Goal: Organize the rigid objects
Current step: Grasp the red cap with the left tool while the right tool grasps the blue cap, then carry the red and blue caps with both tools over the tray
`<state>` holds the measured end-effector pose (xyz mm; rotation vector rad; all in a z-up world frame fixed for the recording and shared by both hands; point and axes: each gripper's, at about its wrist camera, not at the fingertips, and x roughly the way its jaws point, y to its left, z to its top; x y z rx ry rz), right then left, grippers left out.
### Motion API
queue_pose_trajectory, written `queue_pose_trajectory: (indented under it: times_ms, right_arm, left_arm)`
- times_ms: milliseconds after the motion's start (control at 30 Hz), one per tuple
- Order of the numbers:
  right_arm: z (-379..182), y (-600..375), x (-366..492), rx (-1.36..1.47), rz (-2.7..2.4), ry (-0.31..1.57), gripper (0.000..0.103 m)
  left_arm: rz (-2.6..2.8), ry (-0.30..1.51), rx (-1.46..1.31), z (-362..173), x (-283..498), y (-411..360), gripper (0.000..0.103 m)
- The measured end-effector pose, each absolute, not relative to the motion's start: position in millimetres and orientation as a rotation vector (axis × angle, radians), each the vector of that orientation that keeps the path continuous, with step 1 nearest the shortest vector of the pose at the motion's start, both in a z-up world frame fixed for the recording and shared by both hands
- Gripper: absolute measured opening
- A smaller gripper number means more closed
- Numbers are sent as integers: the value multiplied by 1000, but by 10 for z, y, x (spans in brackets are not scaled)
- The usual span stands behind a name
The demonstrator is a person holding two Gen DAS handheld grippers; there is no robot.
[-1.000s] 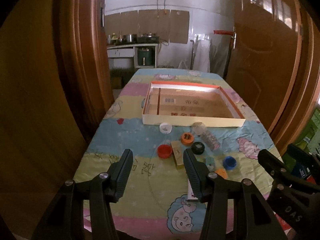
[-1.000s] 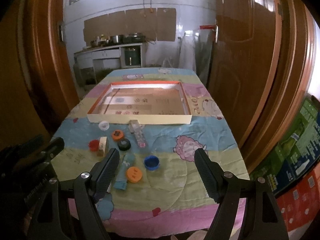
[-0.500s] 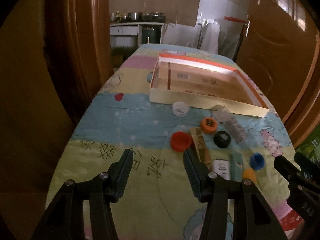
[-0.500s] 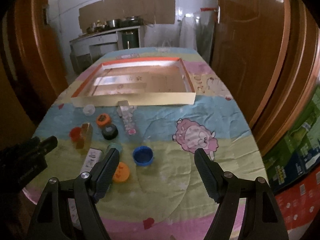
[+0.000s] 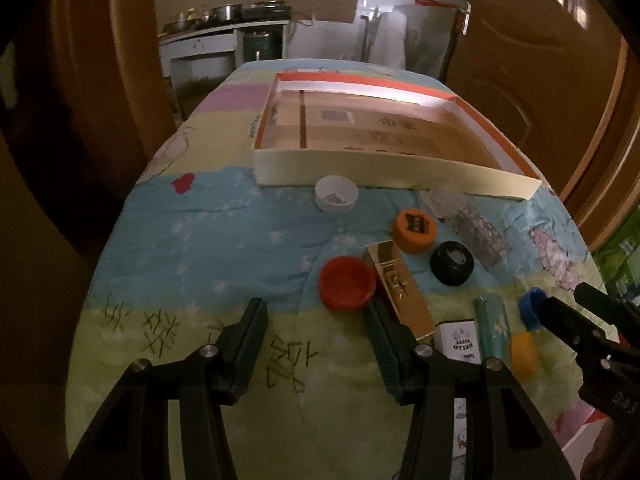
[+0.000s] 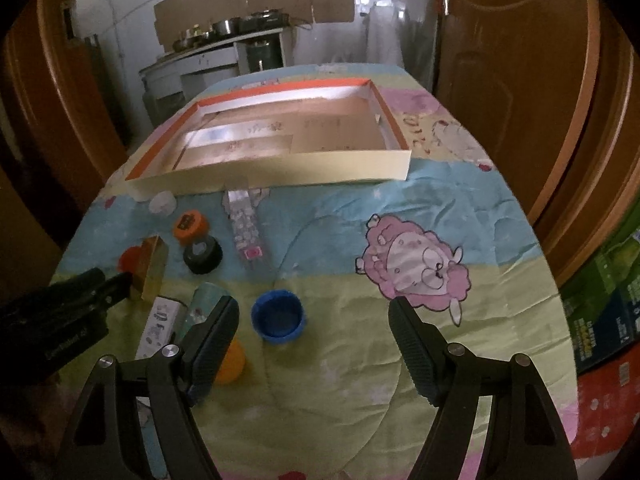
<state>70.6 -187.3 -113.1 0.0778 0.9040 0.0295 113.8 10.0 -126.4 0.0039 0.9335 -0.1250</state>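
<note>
While the left gripper [image 5: 316, 316] jaws narrow on nothing and the right gripper [image 6: 314, 320] gapes empty, white "HELLO KITTY" box [image 5: 460, 342] lies lower right, beside gold box [image 5: 400, 284].

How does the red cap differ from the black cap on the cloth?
The red cap lies open side up, showing a hollow inside; the black cap shows a closed top with a pale mark. The red cap touches the left side of the gold box; the black cap sits apart on the box's right. The red cap looks wider, the black cap chunkier. Both are round, loose on the cloth, outside the tray.
</note>
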Motion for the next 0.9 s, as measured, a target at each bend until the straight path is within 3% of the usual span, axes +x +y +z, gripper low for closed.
queue_pose_trajectory:
  times_ms: [167,400,467,533,600,900]
  right_arm:
    - [-1192,-1862,734,66,46,921,79]
    - [-1276,-1836,814,70,52,945,78]
    - [-1289,-1834,845,68,51,954,68]
    - [-1280,-1797,854,39,52,947,42]
    - [-1278,-1782,856,34,58,948,31]
    - [-1204,-1823,829,83,80,925,30]
  left_arm:
    - [-126,927,41,-1278,1255,70,50]
    - [-115,905,66,-1288,1360,59,30]
    - [-123,903,51,-1290,1369,84,30]
    - [-125,900,45,-1292,1366,97,30]
    - [-126,897,43,-1289,1351,100,30]
    - [-119,886,-32,-1210,1289,254,30]
